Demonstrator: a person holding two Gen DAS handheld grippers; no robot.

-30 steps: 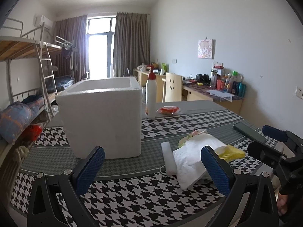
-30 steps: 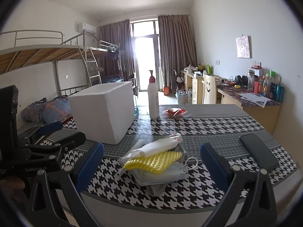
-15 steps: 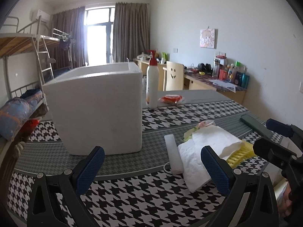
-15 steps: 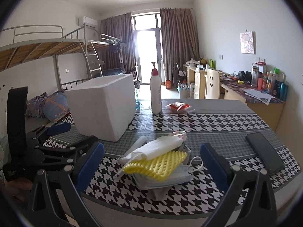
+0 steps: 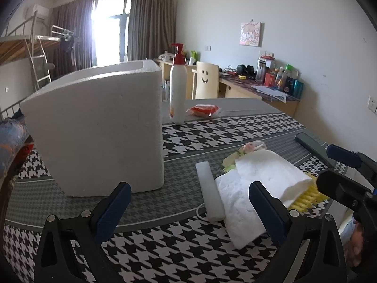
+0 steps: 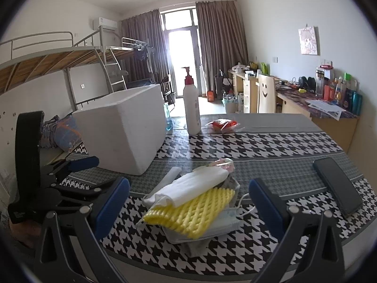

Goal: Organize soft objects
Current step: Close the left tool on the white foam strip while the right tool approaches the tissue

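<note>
Two grippers hover over the houndstooth tablecloth [image 6: 271, 146], both with their blue-padded tongs spread wide apart and holding nothing. Between the tongs of the right gripper [image 6: 189, 202] lies the pile of soft things: a folded white cloth [image 6: 195, 185] on top, a yellow foam net [image 6: 190, 210] under it, and pale fabric beneath those, with a white foam strip [image 6: 168, 178] just beside the pile's left edge. From the left gripper [image 5: 189, 208], the same strip [image 5: 209, 189] and cloth [image 5: 256, 184] lie ahead to the right, and the open white foam box [image 5: 99, 132] stands ahead to the left. Behind the box stand a pump bottle [image 5: 178, 89] and a red packet [image 5: 203, 110]. A dark phone [image 6: 337, 186] lies right of the pile.
</note>
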